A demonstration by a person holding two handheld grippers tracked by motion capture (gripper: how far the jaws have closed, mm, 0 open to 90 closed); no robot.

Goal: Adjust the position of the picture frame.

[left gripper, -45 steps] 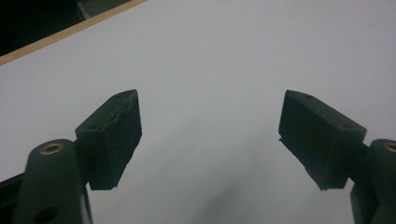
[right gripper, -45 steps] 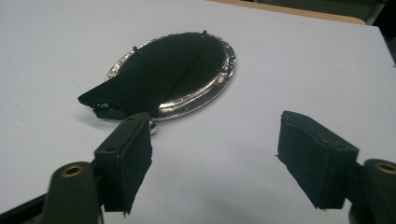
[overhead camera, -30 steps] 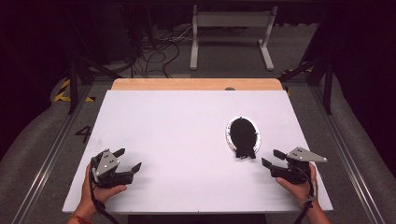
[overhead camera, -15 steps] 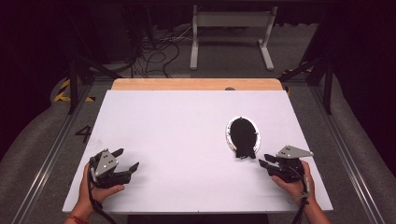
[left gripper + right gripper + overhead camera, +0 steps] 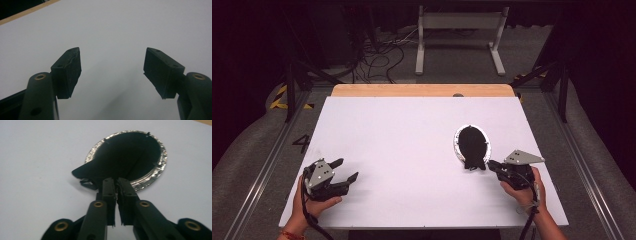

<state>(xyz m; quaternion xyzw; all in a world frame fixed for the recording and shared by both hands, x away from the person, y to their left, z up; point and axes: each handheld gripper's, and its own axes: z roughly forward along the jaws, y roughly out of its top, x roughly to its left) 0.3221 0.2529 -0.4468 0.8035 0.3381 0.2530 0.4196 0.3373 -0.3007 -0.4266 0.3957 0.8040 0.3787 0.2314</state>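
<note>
- High view: black cloth (image 5: pixel 472 145) lies in a foil-rimmed dish (image 5: pixel 456 145) on the white table (image 5: pixel 402 150).
- Right gripper (image 5: pixel 117 185) – jaws just closed together, at the cloth's near edge; whether they pinch it is unclear.
- Left gripper (image 5: pixel 346 170) – jaws apart, nothing between, well apart from the dish.

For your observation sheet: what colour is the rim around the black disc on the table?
Shiny silver, like crinkled foil; the rim shows best in the right gripper view.

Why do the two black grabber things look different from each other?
The left gripper has its jaws spread wide apart with nothing between them; the right gripper has jaws that have just been closing and now sit pressed together. The left gripper sits over bare white table; the right gripper's tips are at the edge of the black oval piece in its crinkled silver foil rim. Both are black, two-jawed and hand-held.
</note>
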